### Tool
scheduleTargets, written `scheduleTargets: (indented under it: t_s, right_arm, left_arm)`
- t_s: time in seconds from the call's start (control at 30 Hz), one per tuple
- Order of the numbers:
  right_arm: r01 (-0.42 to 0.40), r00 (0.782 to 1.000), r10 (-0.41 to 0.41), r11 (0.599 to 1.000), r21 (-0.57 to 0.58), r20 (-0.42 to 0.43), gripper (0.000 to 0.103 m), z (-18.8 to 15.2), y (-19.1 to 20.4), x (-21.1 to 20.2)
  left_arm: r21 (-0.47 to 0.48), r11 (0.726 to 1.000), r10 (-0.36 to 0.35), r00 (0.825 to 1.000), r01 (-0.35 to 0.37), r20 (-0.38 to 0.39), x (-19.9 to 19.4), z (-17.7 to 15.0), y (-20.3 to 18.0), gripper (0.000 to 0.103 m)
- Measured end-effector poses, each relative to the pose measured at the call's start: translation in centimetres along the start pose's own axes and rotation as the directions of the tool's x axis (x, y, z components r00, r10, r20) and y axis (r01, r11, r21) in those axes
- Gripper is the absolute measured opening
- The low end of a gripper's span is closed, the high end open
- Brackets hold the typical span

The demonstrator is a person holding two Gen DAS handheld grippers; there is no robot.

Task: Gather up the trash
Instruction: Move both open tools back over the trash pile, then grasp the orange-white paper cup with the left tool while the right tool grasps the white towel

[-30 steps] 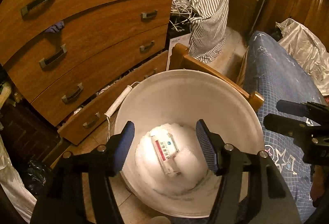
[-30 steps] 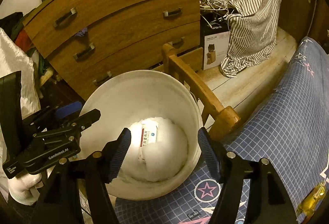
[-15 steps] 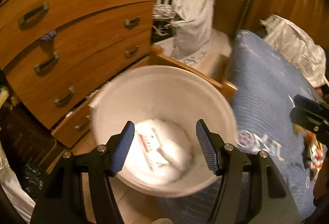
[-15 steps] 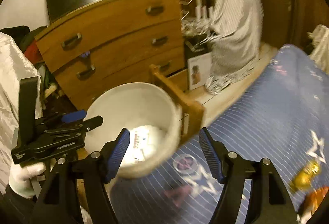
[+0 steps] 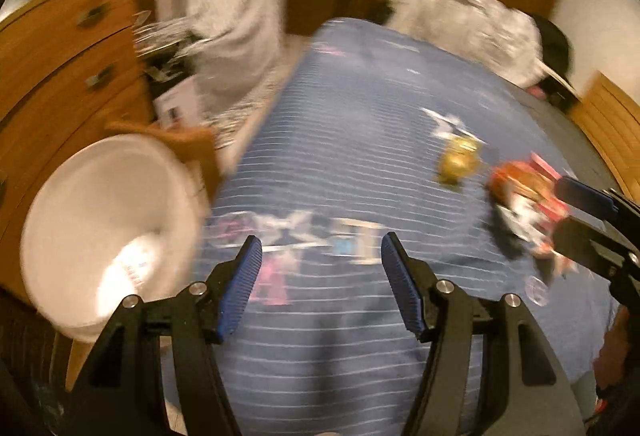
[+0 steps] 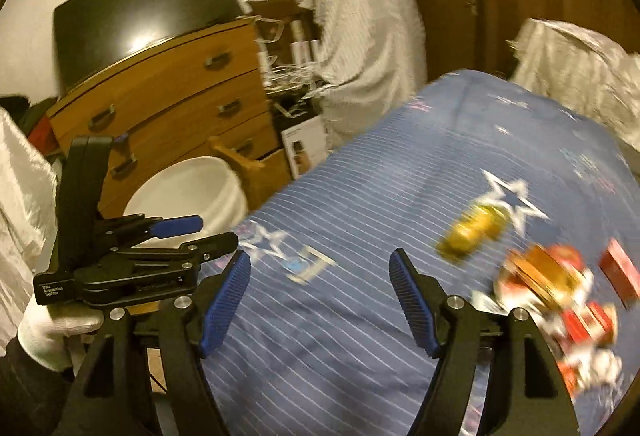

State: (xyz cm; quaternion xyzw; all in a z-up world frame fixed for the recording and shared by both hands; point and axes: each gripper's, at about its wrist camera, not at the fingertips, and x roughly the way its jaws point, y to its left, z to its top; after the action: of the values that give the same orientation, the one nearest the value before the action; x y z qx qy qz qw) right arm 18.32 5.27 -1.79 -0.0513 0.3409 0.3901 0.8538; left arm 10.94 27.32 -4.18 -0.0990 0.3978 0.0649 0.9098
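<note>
Both your tongs are empty: left gripper (image 5: 322, 288) jaws apart over the blue bedcover (image 5: 360, 124); right gripper (image 6: 320, 302) jaws apart too, having just been opening, nothing between them. Trash sits far right on the cover: a yellow wrapper (image 6: 474, 232) and red-and-white packets (image 6: 560, 300) beside it. The white bucket (image 6: 192, 188) stands left. Risk: views are blurred; closing at this pace could pinch bedcover or scatter packets.

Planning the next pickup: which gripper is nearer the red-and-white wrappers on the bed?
Right. The right gripper hangs just beside the wrappers; the left gripper is farther off, nearer the bucket.
</note>
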Motion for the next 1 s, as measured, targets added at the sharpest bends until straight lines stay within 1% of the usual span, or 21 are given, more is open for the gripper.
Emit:
scheduleTargets:
  t_s: [0.03,0.07,0.13,0.17,0.2,0.27,0.33,0.37,0.47,0.5,0.53,0.6,0.63,0.7,0.77,0.83,0.9,1.0]
  right_arm:
    - [0.011,1.000,-0.011,1.000,0.016,0.005,0.073,-0.8,-1.2,-0.8]
    - [0.031,0.999,-0.032,0.999,0.043,0.011,0.074,-2.0,-3.2,-2.3]
    - [0.057,0.998,-0.058,0.995,0.086,0.014,0.074,-4.1,-6.2,-4.3]
    - [0.080,0.996,-0.083,0.989,0.121,0.018,0.074,-5.7,-8.4,-5.9]
    - [0.093,0.995,-0.096,0.985,0.145,0.019,0.074,-6.9,-9.8,-6.9]
    - [0.135,0.990,-0.141,0.970,0.200,0.016,0.075,-9.5,-13.0,-9.2]
    - [0.183,0.982,-0.189,0.948,0.261,-0.001,0.077,-12.7,-16.9,-11.8]
    - [0.196,0.980,-0.201,0.941,0.276,-0.010,0.078,-13.5,-17.8,-12.2]
    - [0.253,0.967,-0.247,0.916,0.312,-0.057,0.078,-17.1,-22.2,-13.9]
    - [0.259,0.966,-0.251,0.914,0.314,-0.066,0.078,-17.9,-22.9,-14.1]
    - [0.264,0.965,-0.253,0.914,0.310,-0.076,0.078,-18.5,-23.9,-14.3]
    - [0.277,0.961,-0.261,0.913,0.299,-0.094,0.078,-19.2,-25.4,-14.3]
    - [0.276,0.961,-0.257,0.915,0.296,-0.102,0.079,-19.2,-25.9,-14.1]
    - [0.275,0.961,-0.254,0.920,0.279,-0.110,0.079,-19.3,-27.3,-13.6]
    - [0.270,0.961,-0.247,0.930,0.248,-0.122,0.079,-19.2,-28.8,-12.6]
    - [0.258,0.963,-0.233,0.942,0.214,-0.139,0.079,-18.5,-29.1,-11.6]
    - [0.245,0.962,-0.219,0.955,0.165,-0.162,0.079,-18.1,-30.0,-10.2]
    - [0.231,0.960,-0.209,0.968,0.103,-0.184,0.079,-17.5,-31.1,-8.7]
  left_arm:
    - [0.037,0.999,-0.029,1.000,0.030,-0.004,0.3,0.1,-1.7,0.060]
    - [0.069,0.996,-0.056,0.998,0.056,-0.008,0.6,0.0,-3.3,0.060]
    - [0.154,0.978,-0.138,0.990,0.141,-0.029,1.5,0.0,-7.4,0.062]
    - [0.187,0.968,-0.164,0.986,0.168,-0.037,1.8,-0.1,-9.2,0.064]
    - [0.239,0.948,-0.203,0.978,0.209,-0.049,2.3,-0.1,-11.7,0.065]
    - [0.302,0.916,-0.253,0.965,0.263,-0.074,3.1,-0.2,-15.0,0.065]
    - [0.363,0.868,-0.316,0.941,0.338,-0.121,4.4,-0.5,-18.9,0.066]
    - [0.385,0.848,-0.336,0.931,0.364,-0.140,5.0,-0.7,-20.4,0.066]
    - [0.460,0.773,-0.375,0.900,0.436,-0.223,7.3,-1.6,-25.5,0.067]
    - [0.476,0.753,-0.381,0.891,0.453,-0.246,7.8,-2.0,-26.6,0.067]
    - [0.498,0.731,-0.381,0.884,0.467,-0.269,8.3,-2.5,-27.8,0.067]
    - [0.536,0.693,-0.372,0.876,0.482,-0.306,9.3,-3.1,-29.8,0.067]
    - [0.550,0.686,-0.357,0.879,0.477,-0.316,9.9,-3.3,-30.4,0.067]
    - [0.554,0.688,-0.338,0.883,0.468,-0.327,10.7,-3.5,-31.2,0.067]
    - [0.548,0.692,-0.327,0.881,0.470,-0.342,11.5,-3.6,-31.4,0.067]
    - [0.548,0.690,-0.317,0.878,0.473,-0.359,12.3,-3.6,-31.6,0.066]
    - [0.547,0.689,-0.305,0.875,0.475,-0.376,12.5,-3.8,-31.4,0.064]
    - [0.555,0.693,-0.290,0.883,0.460,-0.369,13.0,-3.9,-31.3,0.057]
